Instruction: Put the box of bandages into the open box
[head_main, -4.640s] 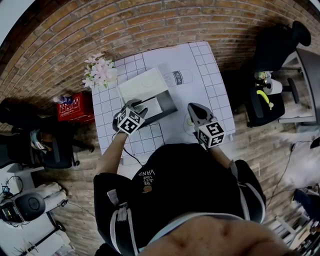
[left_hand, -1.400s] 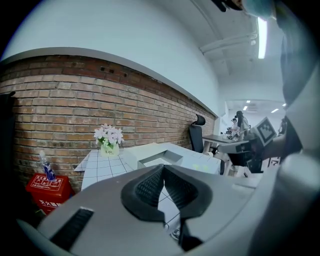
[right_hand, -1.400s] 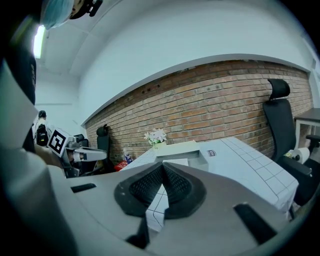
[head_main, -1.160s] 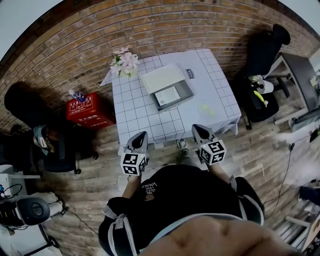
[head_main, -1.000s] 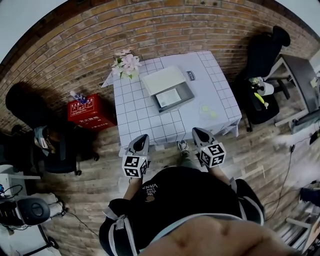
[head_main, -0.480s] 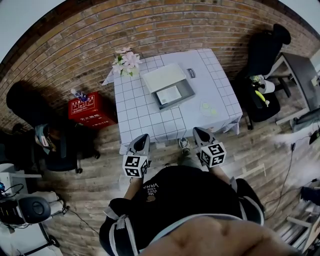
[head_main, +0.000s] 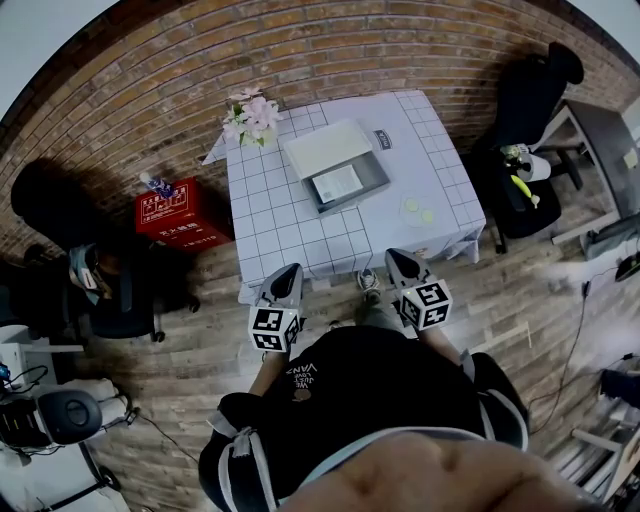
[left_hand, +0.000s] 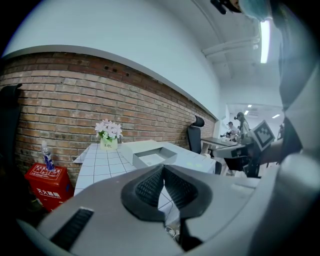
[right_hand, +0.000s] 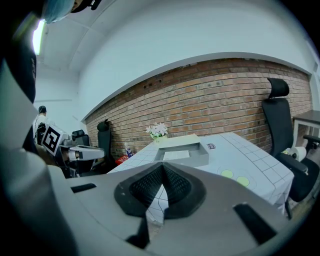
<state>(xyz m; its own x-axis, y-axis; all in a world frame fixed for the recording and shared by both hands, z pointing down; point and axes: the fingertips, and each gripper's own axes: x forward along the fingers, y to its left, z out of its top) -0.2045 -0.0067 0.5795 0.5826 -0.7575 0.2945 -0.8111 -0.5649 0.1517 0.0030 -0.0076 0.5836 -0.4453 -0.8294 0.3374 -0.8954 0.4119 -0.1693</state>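
While the box of bandages (head_main: 337, 184) lies flat inside the open box (head_main: 377, 180), a shallow grey tray, the white lid (head_main: 325, 148) rests just behind it on the side toward the brick wall. The open box sits near the middle of the table (head_main: 270, 225), which is draped in a white cloth ruled into squares. On that cloth, a small dark label (head_main: 383, 139) lies beside the lid. Two pale green discs (head_main: 418, 212) lie nearer the person's right. A pot of pink and white flowers (head_main: 250, 115) stands at the far left corner. On the wooden floor to the left of the table is a red box (head_main: 178, 215) with a bottle (head_main: 152, 184) standing on top. A black office chair (head_main: 530, 95) stands off to the right. The left gripper (head_main: 289, 271) and the right gripper (head_main: 398, 258) are held side by side in front of the person. Both are off the near edge of the table and well apart from the open box. Each gripper view shows its ribbed black pads pressed together with nothing between them.
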